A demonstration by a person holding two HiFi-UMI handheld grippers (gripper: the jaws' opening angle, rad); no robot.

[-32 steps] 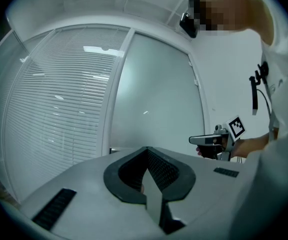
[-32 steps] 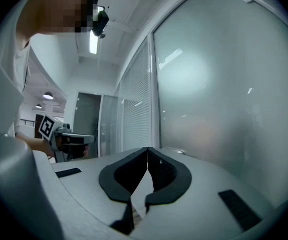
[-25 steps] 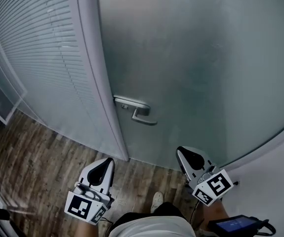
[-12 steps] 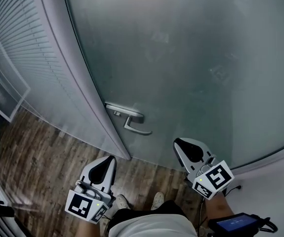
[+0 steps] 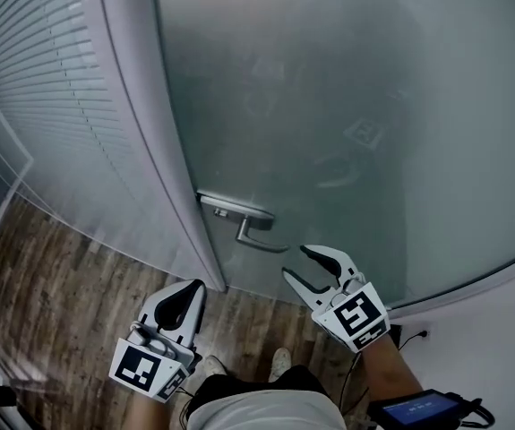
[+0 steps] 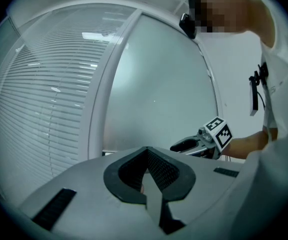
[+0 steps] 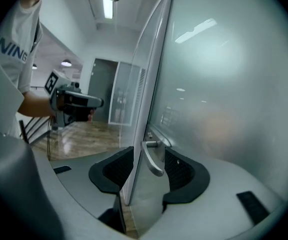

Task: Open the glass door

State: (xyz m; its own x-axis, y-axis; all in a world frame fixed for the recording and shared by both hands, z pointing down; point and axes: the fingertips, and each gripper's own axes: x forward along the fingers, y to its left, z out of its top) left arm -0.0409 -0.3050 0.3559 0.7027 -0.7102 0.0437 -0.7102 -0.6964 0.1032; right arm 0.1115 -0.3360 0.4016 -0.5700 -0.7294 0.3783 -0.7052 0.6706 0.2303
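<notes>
Glass door (image 5: 347, 106) ahead; lever handle (image 5: 255, 231) at its left edge; right hand-held gripper (image 5: 295, 262): jaws opening, handle lined up between, untouched; left hand-held gripper (image 5: 190, 287): closed, empty; risk: closing early slips off the lever tip.

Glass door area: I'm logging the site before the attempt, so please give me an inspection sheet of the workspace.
Surface: wood-plank floor, bare where visible.
Job's things: frosted glass door, closed against its frame; lever handle untouched.
Clutter: small screen device at the person's right side.
Grippers: left gripper shut and empty, held low, away from the door; right gripper with jaws opening just short of the lever, which lines up between them in the right gripper view, pads not on it.
Cables: thin cable by the right forearm.
Surroundings: slatted blinds left of the door; white wall to its right.
</notes>
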